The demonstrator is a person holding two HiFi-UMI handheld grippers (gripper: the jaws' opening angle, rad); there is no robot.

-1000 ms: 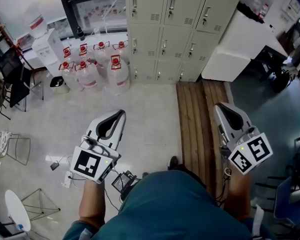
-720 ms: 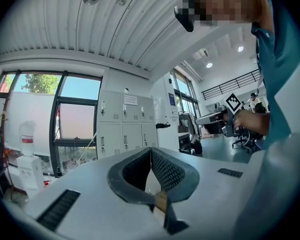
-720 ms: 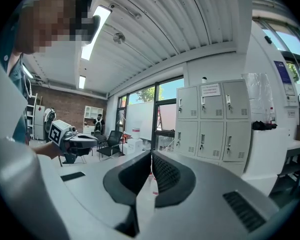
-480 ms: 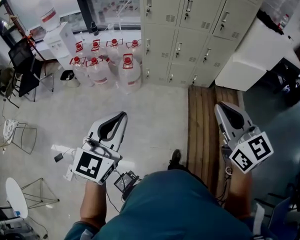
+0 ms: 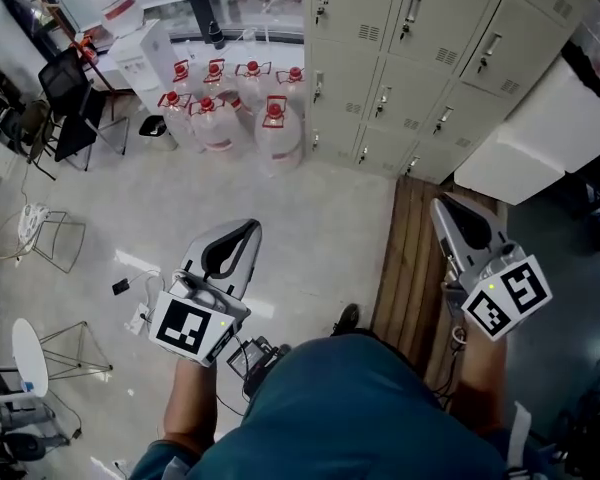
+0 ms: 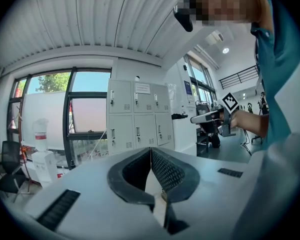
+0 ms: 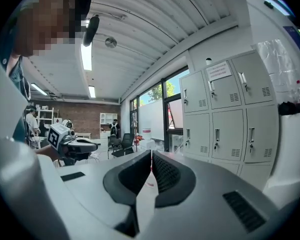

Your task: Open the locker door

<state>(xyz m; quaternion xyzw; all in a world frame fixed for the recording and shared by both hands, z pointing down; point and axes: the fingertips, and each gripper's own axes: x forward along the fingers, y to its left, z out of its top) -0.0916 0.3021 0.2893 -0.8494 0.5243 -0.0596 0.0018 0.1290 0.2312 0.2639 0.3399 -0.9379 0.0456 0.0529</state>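
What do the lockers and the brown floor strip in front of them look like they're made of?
Lockers: probably painted sheet steel, pale beige, smooth satin finish; punched vent slots and flat doors suggest it. Brown floor strip: looks like wood planks, with lengthwise seams and streaks; could be laminate.

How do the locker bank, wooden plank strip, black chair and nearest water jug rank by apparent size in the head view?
1. locker bank
2. wooden plank strip, though partly covered
3. black chair
4. nearest water jug
Chair and jug look close, so their order is unsure.
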